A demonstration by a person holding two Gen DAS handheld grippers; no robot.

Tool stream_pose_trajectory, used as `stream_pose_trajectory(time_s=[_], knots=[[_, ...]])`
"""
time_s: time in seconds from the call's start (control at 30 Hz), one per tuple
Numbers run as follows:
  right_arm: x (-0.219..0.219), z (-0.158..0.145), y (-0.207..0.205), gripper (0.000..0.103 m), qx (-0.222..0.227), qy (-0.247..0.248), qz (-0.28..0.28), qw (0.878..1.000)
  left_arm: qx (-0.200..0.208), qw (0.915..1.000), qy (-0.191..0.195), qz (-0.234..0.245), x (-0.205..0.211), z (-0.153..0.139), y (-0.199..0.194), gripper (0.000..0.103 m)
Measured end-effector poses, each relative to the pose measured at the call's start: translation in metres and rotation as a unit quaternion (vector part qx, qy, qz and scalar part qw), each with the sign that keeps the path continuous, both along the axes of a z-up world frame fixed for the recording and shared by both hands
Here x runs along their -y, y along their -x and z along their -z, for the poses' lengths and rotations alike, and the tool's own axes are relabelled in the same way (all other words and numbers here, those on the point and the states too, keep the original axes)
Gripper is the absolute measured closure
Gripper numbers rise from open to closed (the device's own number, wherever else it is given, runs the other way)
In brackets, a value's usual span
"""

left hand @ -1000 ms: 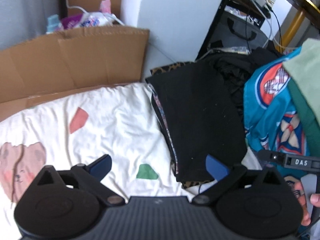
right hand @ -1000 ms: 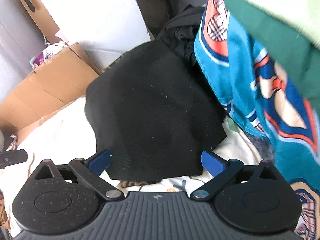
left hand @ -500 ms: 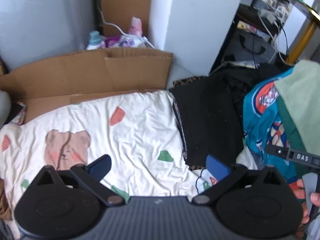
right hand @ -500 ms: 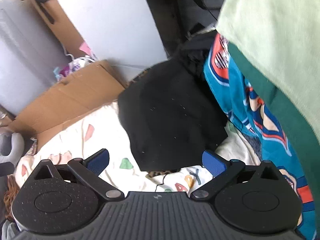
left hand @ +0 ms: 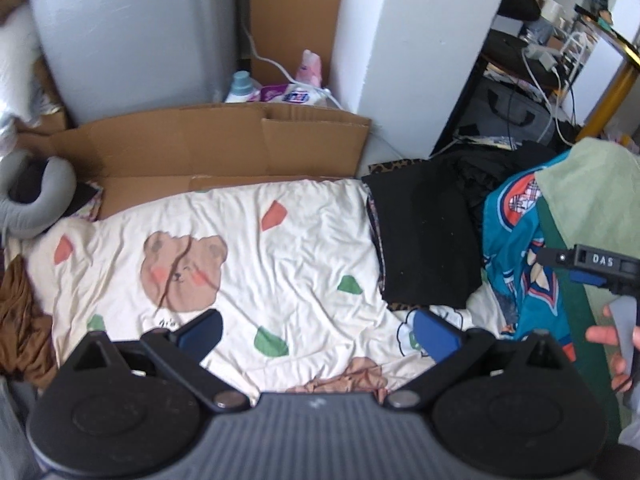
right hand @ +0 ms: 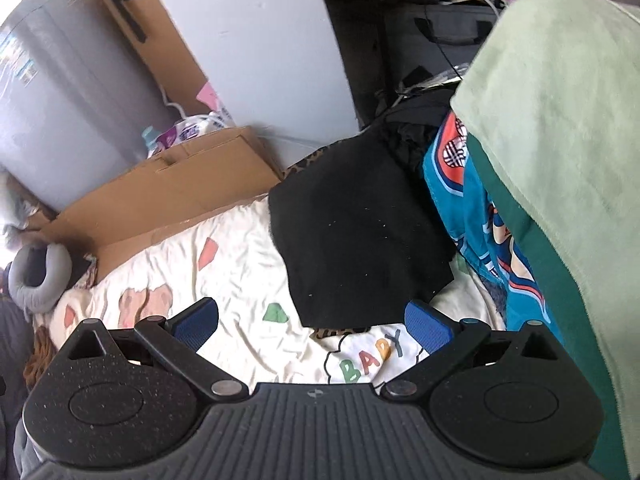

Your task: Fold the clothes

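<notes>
A folded black garment [left hand: 424, 236] [right hand: 356, 232] lies on top of a small stack at the right end of a cream bear-print sheet [left hand: 248, 248] [right hand: 240, 280]. A leopard-print piece [left hand: 390, 166] pokes out under it. Beside it hangs a pile of clothes: a teal patterned one [left hand: 512, 248] [right hand: 472, 200] under a dark green [right hand: 532, 240] and a pale green one [left hand: 592, 192] [right hand: 560, 120]. My left gripper [left hand: 316, 330] hovers open above the sheet, nothing in it. My right gripper [right hand: 314, 322] is open too, short of the black garment, and shows at the right edge of the left wrist view [left hand: 588, 264].
A flattened cardboard box [left hand: 224, 144] stands behind the sheet against a white wall [left hand: 408, 40]. A grey neck pillow [left hand: 28, 200] and brown cloth [left hand: 20, 320] lie at the left. Bottles [left hand: 240, 88], cables and a dark desk [left hand: 520, 92] sit behind. A person's fingers [left hand: 600, 334] show at the right.
Both grippers have pulled back and up from the black garment, so much more of the sheet, box and room shows. Both stay open and hold nothing.
</notes>
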State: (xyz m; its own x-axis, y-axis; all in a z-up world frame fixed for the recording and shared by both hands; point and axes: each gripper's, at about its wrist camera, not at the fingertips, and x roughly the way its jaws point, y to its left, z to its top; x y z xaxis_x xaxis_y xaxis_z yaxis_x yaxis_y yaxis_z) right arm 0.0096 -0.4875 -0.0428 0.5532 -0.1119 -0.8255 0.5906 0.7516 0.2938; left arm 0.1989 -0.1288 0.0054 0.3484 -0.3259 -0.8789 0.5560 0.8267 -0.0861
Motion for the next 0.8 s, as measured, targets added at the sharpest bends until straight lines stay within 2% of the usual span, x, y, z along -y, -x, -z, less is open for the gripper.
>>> stream_pose_trajectory(time_s=[0.13,0.5,0.6,0.8], knots=[[-0.006,-0.024,0.007,0.001,0.017,0.0,-0.007,1.0,0.007,0.9998,-0.005,-0.018,-0.024,-0.014,0.007,0.001],[-0.044,-0.091,0.019,0.001,0.053,0.012,-0.049,0.997,0.04,0.9973,0.012,-0.06,-0.089,-0.054,0.046,0.001],[-0.058,-0.099,0.02,0.001,0.055,0.007,-0.06,0.997,0.064,0.9965,0.001,-0.055,-0.099,-0.063,0.059,0.001],[-0.089,-0.107,0.025,0.001,0.06,0.011,-0.086,0.994,0.084,0.9931,0.012,-0.081,-0.122,-0.07,0.075,0.001]])
